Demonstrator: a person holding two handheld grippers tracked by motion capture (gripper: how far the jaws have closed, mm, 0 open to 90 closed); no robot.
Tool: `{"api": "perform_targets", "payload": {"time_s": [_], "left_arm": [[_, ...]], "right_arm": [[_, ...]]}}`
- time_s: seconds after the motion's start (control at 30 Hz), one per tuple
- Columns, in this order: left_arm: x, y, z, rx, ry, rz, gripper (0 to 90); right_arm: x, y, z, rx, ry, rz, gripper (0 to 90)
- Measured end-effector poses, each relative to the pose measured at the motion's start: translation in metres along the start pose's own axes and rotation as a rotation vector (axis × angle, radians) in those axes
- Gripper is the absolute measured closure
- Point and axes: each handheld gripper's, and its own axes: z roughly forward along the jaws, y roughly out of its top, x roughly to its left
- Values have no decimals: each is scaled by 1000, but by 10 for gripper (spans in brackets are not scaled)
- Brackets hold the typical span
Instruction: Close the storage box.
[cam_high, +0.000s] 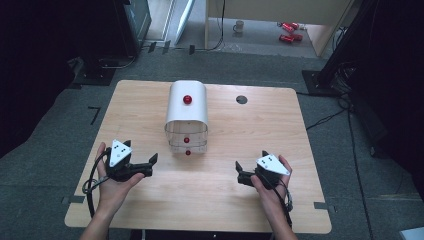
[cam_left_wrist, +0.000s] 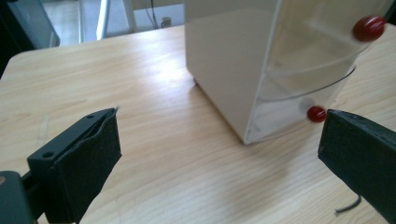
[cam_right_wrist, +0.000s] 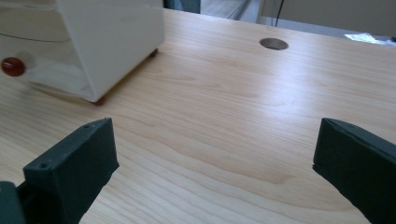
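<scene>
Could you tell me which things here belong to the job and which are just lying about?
Job:
- white cabinet with clear drawers
- its red round drawer knobs
- left gripper, right gripper

Lying about:
- mug on the floor
- red cans

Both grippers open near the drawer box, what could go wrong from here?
1. The red knobs on the clear drawers are small and round; wide jaws may slip off.
2. Pulling a drawer with the left gripper could drag the white cabinet unless the right gripper braces it.

Pale wood table (cam_high: 125, 100), glossy white cabinet (cam_high: 186, 107)
</scene>
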Motion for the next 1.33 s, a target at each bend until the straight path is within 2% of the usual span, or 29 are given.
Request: {"api": "perform_targets", "payload": {"time_s": [0.07, 0.2, 0.3, 0.33, 0.37, 0.43, 0.53, 0.67, 0.73, 0.77, 0.87, 0.9, 0.97, 1.0, 1.07, 1.1, 1.17, 1.2, 1.23, 1.33], "left_arm": [[3, -5, -1, 9, -12, -4, 0], [12, -16, 0, 50, 9, 10, 0], [22, -26, -1, 83, 20, -21, 0], [29, -32, -1, 101, 35, -32, 0], [29, -32, -1, 101, 35, -32, 0], [34, -39, -1, 125, 55, -29, 0], [43, -49, -1, 157, 69, -33, 0], [51, -59, 0, 201, 90, -38, 0], [53, -63, 0, 228, 99, -19, 0], [53, -66, 1, 241, 108, -12, 0], [50, -70, 8, 298, 139, 18, 0], [48, -71, 10, 303, 138, 30, 0], [44, -73, 14, 326, 139, 56, 0], [42, -75, 16, 329, 134, 64, 0], [41, -77, 17, 315, 116, 43, 0], [42, -78, 17, 314, 112, 36, 0], [43, -78, 17, 323, 80, 26, 0], [45, -78, 17, 338, 64, -4, 0], [46, -78, 17, 342, 64, -28, 0], [46, -79, 17, 342, 67, -30, 0]], "right_arm": [[-8, -1, -2, 4, -10, -1, 0], [-25, -5, -6, 13, -34, -7, 0], [-40, -10, -10, 29, -58, 2, 0], [-50, -14, -13, 41, -73, 2, 0], [-50, -14, -13, 41, -73, 2, 0], [-64, -21, -16, 67, -92, 13, 0], [-72, -26, -18, 77, -104, 15, 0], [-84, -38, -22, 126, -110, 15, 0], [-89, -41, -23, 154, -95, 24, 0], [-89, -41, -23, 154, -95, 24, 0], [-91, -47, -22, 208, -71, 28, 0], [-89, -47, -21, 222, -69, 10, 0], [-87, -47, -20, 227, -66, 5, 0], [-86, -47, -18, 248, -56, 2, 0], [-83, -47, -13, 328, -42, -2, 3], [-84, -47, -11, 344, -11, 28, 0], [-83, -47, -11, 347, -13, 26, 0], [-83, -47, -11, 347, -13, 26, 0], [-83, -47, -11, 347, -13, 28, 0], [-83, -47, -11, 347, -13, 27, 0]]}}
